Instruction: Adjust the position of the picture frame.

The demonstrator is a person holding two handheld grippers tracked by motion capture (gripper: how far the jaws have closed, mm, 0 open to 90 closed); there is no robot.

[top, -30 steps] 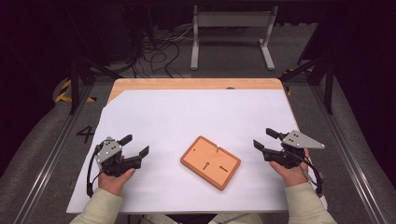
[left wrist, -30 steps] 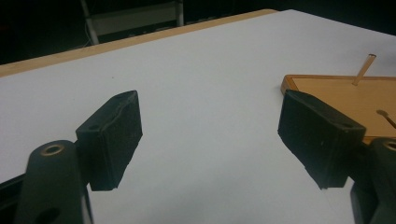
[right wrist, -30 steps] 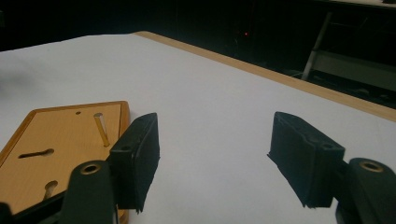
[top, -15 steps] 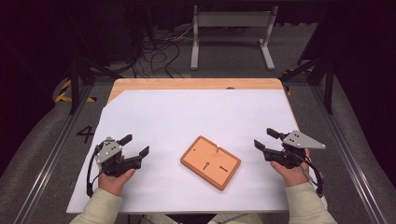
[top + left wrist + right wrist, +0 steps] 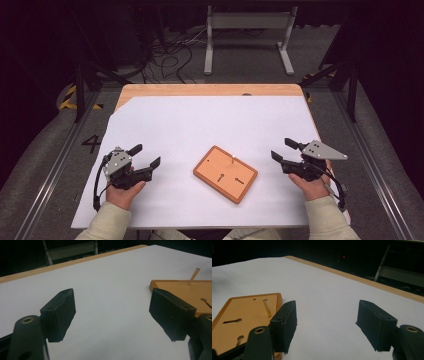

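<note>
Resting spread and empty at lower left (image 5: 145,159) and lower right (image 5: 282,150), the grippers could knock the upright peg (image 5: 233,158) when grabbing the orange board (image 5: 220,167).

- From above the near edge, we look forward and down over the whole table (image 5: 210,90).
- The left gripper view sits low and close, facing right and far.
- The right gripper view, equally low, faces left and far.
- All share the orange board (image 5: 225,173) (image 5: 180,288) (image 5: 244,315).
</note>
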